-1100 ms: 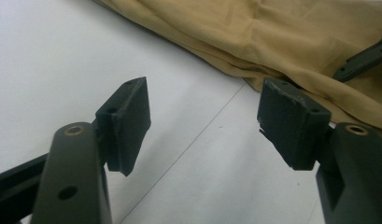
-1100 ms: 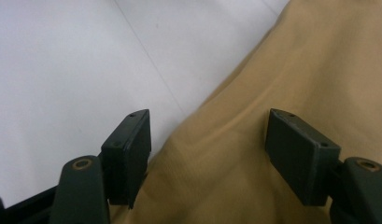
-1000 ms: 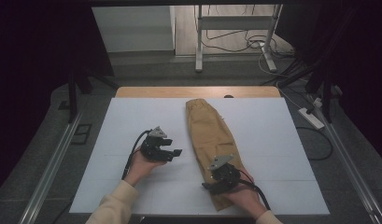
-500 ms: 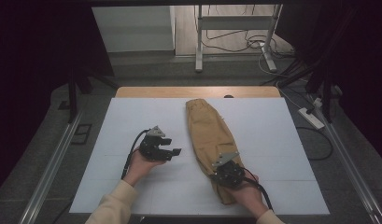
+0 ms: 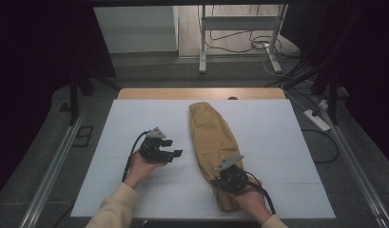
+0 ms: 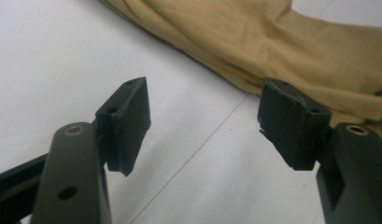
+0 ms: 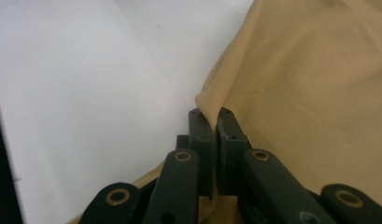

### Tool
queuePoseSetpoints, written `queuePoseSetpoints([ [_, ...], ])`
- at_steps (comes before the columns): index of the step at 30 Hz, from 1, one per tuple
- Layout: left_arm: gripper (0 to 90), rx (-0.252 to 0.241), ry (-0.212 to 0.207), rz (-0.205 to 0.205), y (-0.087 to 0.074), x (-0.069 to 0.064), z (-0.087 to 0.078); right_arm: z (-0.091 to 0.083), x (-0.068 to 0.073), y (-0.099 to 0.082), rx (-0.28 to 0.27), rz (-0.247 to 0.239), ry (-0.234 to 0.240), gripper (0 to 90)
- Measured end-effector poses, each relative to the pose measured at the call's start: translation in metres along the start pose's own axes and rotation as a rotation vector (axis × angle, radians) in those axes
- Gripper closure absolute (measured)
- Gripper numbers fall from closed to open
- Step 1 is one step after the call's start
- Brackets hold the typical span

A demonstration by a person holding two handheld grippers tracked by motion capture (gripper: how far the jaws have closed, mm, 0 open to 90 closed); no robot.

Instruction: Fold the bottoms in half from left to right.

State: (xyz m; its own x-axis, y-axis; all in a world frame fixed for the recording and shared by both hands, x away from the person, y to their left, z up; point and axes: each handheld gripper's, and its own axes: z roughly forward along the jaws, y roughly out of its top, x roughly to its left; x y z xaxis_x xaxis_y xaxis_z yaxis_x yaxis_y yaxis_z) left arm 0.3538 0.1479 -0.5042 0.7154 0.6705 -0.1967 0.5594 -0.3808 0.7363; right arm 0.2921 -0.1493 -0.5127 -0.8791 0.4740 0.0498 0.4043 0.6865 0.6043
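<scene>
Tan trousers (image 5: 211, 133) lie folded lengthwise on the white table (image 5: 135, 118), waistband at the far end. My right gripper (image 5: 218, 180) sits at the near end of the garment, on its left edge. Its jaws have just closed, and in the right gripper view the right gripper (image 7: 215, 122) pinches a raised fold of the tan cloth (image 7: 310, 70). My left gripper (image 5: 175, 153) hovers left of the trousers, pointing toward them. In the left gripper view the left gripper (image 6: 202, 121) stands open over bare table, with the tan cloth (image 6: 272, 42) just beyond its pads.
The white surface has free room on both sides of the garment. A wooden table edge (image 5: 201, 93) runs along the far side. Metal rails (image 5: 49, 175) flank the table, and a power strip (image 5: 316, 119) with cables lies on the floor at right.
The right gripper's jaws have come together on the edge of the trousers. Both hands have stayed in place, and the left gripper looks the same.
</scene>
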Motion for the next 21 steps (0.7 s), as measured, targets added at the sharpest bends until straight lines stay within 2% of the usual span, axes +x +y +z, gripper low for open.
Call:
queuePoseSetpoints([
  [6, 33.9, -0.007, -0.003, -0.005, 0.000, 0.001, -0.002, 0.004, 0.011, 0.003, -0.014, -0.005, 0.070, 86.8],
  [12, 34.0, -0.013, -0.003, -0.010, 0.000, 0.002, -0.003, 0.008, 0.019, 0.005, -0.016, -0.029, 0.102, 86.7],
  [21, 33.9, -0.017, 0.001, -0.013, 0.000, 0.003, -0.004, 0.011, 0.028, 0.007, -0.019, -0.041, 0.124, 86.7],
])
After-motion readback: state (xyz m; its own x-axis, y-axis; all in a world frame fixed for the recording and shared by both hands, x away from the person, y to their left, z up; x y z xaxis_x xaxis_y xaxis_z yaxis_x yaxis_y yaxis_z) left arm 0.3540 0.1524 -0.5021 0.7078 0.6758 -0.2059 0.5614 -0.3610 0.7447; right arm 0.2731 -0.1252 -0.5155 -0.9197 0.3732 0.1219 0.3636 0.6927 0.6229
